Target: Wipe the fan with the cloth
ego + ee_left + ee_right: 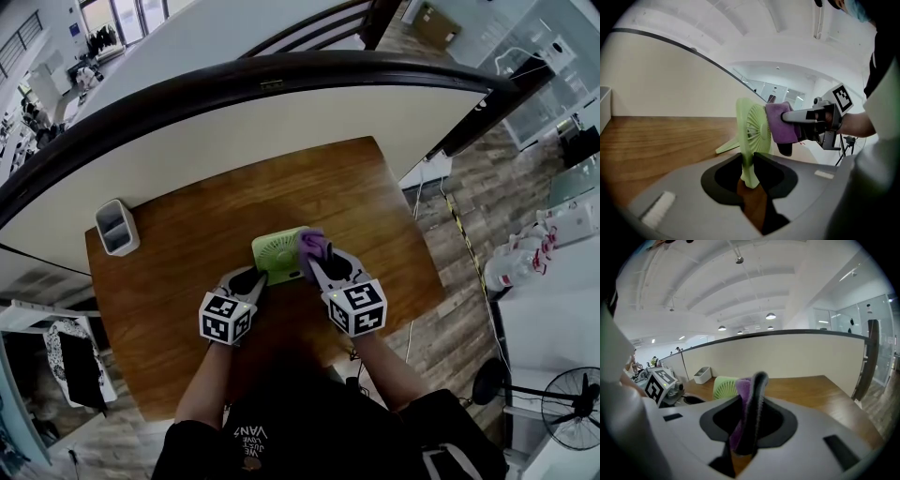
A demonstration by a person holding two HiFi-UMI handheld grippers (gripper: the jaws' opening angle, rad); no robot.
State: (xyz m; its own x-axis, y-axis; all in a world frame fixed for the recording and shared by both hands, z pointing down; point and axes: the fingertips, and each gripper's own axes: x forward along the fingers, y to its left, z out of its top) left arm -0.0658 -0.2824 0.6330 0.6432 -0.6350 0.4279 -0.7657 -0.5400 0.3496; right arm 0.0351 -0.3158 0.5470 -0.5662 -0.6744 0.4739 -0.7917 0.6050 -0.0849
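A small light-green fan [277, 253] stands upright at the middle of the wooden table [178, 281]. My left gripper [258, 278] is shut on its lower edge; in the left gripper view the fan [752, 133] rises from between the jaws of the left gripper [749, 165]. A purple cloth [312, 246] is folded in my right gripper [315, 265], which is shut on it. The cloth [780, 123] rests against the fan's grille on the right side. In the right gripper view the cloth [742, 394] hangs beside a dark finger [757, 394], with the fan [724, 387] just behind it.
A white-grey open container [117, 226] stands at the table's far left corner. A curved partition wall with a dark rail [281, 103] runs behind the table. The table's right edge [427, 253] drops to a wood floor.
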